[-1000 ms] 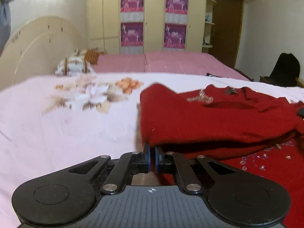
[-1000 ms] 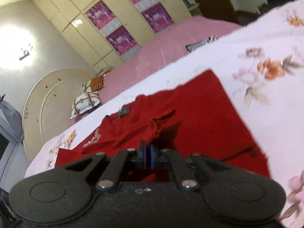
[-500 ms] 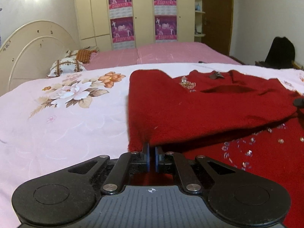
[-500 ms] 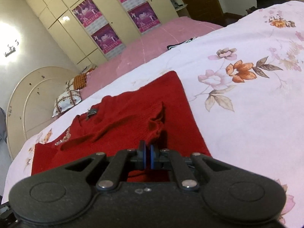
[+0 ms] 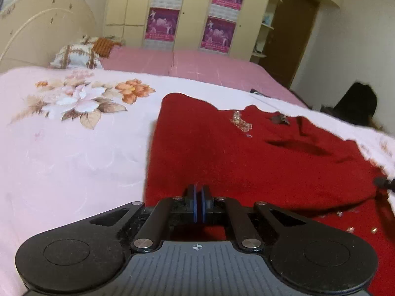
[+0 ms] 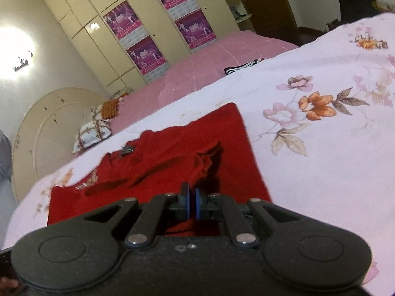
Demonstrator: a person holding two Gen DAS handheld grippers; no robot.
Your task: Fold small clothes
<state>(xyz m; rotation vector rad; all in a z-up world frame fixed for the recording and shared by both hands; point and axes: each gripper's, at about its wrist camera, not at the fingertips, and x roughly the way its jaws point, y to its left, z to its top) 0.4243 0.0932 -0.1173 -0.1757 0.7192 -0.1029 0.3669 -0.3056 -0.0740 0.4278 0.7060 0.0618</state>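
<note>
A red knitted sweater (image 5: 246, 160) lies on the flowered bedspread (image 5: 74, 160), its lower part folded up over the chest, with sequins showing under the fold at the right. My left gripper (image 5: 198, 192) is shut on the near left corner of the folded layer, low over the cloth. In the right wrist view the sweater (image 6: 153, 172) has a bunched fold just ahead of my right gripper (image 6: 192, 192), which is shut on its near right edge. A dark tip of the right gripper (image 5: 385, 183) shows at the edge of the left wrist view.
The pale pink bedspread (image 6: 333, 160) stretches wide on both sides of the sweater. Behind it lie a pink bed (image 5: 197, 66), patterned pillows (image 5: 74, 55), a cream headboard (image 5: 37, 29) and a wardrobe (image 5: 192, 12). A black bag (image 5: 355, 103) sits at the far right, a striped cloth (image 6: 243, 66) on the pink bed.
Both grippers stayed shut on the sweater and carried its folded layer further over the chest and lower. The fold now lies flatter, and the left wrist view has rolled a little.
</note>
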